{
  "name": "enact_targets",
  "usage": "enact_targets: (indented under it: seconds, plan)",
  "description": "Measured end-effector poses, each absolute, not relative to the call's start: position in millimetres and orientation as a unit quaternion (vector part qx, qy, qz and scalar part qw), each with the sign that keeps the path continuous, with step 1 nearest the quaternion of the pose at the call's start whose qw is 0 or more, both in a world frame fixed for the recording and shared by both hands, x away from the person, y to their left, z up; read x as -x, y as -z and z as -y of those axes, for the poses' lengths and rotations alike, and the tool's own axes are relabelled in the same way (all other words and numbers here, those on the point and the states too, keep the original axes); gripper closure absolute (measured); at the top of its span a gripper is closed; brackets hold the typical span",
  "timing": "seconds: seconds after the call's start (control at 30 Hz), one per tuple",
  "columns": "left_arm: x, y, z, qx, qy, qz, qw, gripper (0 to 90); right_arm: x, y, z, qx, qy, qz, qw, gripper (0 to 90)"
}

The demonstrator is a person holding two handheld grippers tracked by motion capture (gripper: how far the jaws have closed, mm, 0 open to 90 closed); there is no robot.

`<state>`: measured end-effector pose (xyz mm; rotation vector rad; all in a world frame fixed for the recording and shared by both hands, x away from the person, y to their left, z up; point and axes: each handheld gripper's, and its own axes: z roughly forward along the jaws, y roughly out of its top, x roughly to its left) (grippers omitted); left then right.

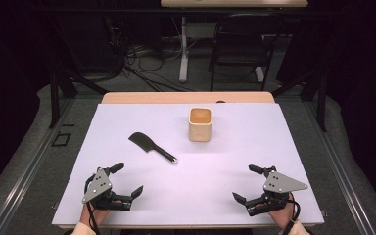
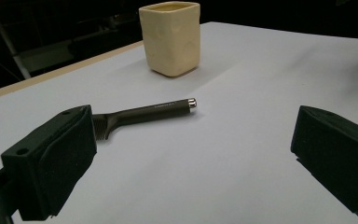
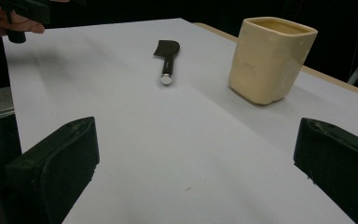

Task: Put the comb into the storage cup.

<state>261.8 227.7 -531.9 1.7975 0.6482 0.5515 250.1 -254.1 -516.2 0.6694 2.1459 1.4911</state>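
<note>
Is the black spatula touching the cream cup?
Apart. The high view shows bare white table between the spatula and the cup.

Black spatula (image 1: 152, 146) lies beside cream cup (image 1: 200, 124) (apart).

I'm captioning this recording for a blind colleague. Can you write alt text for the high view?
A black spatula lies flat on a white table beside an upright cream cup. Near the front edge, the left gripper and right gripper rest open, holding nothing.
</note>
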Motion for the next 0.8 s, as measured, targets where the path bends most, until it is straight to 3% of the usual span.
enact_targets:
  seconds: [0.8]
  plan:
    - [-299.1, 527.3, -200.3, -0.784, -0.203, -0.295, 0.508, 0.1, -252.3, 517.4, 253.6, -0.243, -0.536, -0.779, 0.218, 0.0]
